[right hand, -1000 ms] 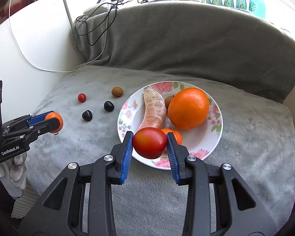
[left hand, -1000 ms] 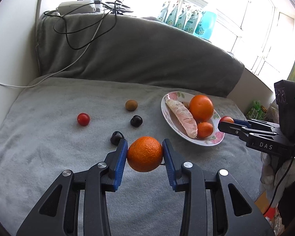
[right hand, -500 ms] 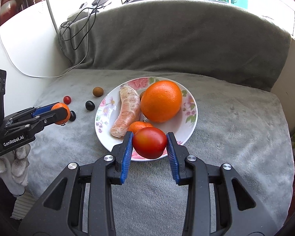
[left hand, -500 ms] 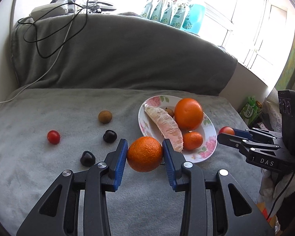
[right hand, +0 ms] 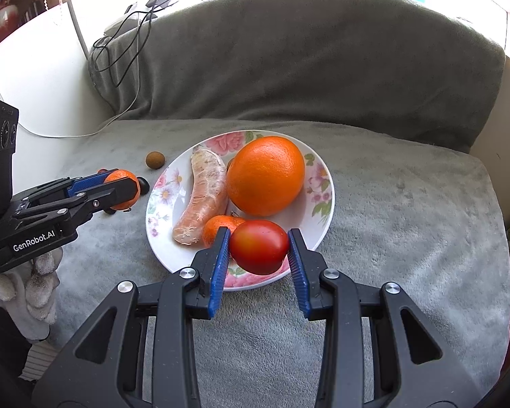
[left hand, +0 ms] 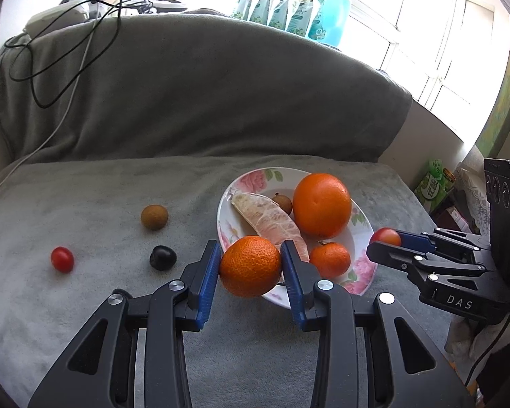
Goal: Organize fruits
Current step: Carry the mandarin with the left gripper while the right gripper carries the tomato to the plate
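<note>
Left gripper [left hand: 250, 266] clamped on mandarin [left hand: 250, 266], right gripper [right hand: 259, 247] clamped on tomato [right hand: 259, 247], both poised at floral plate's [right hand: 326, 210] near rim, presumably for depositing.

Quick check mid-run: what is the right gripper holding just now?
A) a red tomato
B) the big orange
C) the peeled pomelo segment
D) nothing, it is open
A: in the right wrist view the right gripper is shut on the red tomato, held over the near rim of the floral plate, while the big orange and pomelo segment lie on the plate.
</note>
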{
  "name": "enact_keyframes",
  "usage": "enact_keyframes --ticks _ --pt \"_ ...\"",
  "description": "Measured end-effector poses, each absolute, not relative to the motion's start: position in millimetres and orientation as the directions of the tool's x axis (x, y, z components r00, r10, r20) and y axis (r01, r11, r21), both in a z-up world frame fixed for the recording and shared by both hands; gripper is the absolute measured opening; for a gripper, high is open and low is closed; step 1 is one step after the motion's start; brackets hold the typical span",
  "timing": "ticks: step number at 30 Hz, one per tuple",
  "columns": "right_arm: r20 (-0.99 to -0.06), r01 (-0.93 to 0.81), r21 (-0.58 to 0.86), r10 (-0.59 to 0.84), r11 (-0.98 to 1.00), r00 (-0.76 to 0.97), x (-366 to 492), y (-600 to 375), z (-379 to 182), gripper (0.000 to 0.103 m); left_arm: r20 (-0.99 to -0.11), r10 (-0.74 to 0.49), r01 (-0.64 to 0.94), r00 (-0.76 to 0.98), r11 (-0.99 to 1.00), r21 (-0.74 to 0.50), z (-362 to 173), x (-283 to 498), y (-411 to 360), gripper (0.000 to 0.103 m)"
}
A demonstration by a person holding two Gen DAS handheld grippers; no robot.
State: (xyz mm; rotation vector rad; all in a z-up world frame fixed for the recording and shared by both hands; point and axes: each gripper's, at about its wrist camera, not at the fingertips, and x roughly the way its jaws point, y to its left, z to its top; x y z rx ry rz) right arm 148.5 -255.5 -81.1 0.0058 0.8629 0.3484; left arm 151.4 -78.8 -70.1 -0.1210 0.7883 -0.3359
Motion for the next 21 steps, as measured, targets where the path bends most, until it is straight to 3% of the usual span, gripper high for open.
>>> enact_keyframes --ticks 21 --pt "-0.742 -0.3 0.15 0.308 0.942 0.596 153.4 -253.6 -85.3 0.036 -0.691 -0.353 0.269 0.631 0.935 -0.231 -73.0 165.7 -88.6 0.035"
